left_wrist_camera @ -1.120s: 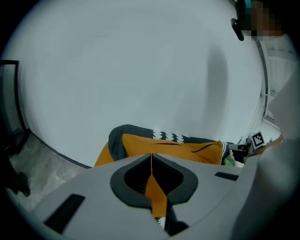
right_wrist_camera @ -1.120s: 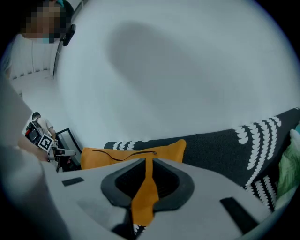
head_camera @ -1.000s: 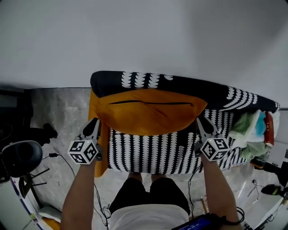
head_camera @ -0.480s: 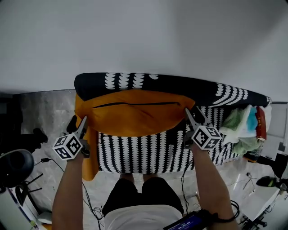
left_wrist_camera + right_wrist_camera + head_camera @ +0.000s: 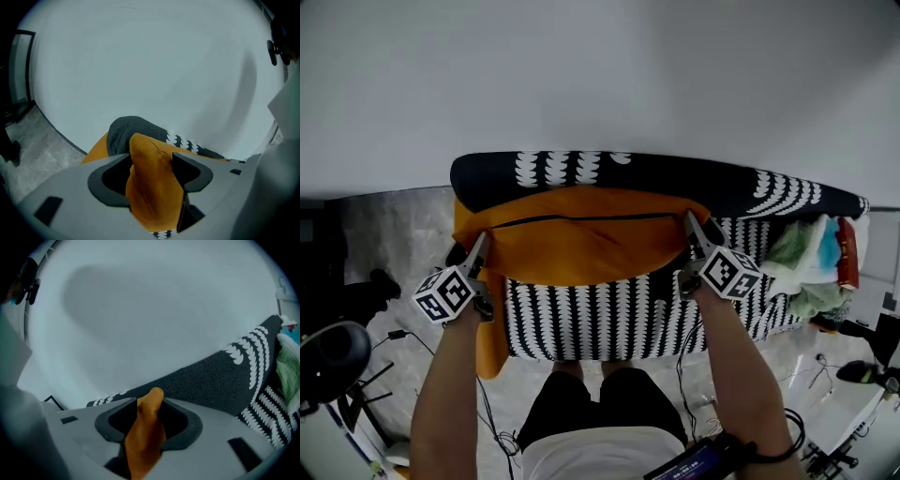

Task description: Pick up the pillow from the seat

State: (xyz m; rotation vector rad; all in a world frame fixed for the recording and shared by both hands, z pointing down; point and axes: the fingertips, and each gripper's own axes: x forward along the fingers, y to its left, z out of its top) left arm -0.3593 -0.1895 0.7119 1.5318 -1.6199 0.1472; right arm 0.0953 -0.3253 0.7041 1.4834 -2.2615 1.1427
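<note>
Around pillow (image 5: 581,246), left gripper (image 5: 479,244) widened, still opening; right gripper (image 5: 690,223) closing.

The pillow (image 5: 581,239) is smooth, matt orange cloth. The seat (image 5: 600,319) is coarser woven cloth. The floor (image 5: 394,225) looks like speckled stone.

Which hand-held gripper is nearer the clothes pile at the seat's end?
The right hand-held gripper, jaws closing around the orange pillow's corner; the clothes pile lies just beyond it. The left hand-held gripper, jaws opening around the pillow's other end, is opposite.

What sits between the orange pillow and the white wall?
The sofa's black patterned backrest; the head view shows it running behind the pillow, in front of the wall.
</note>
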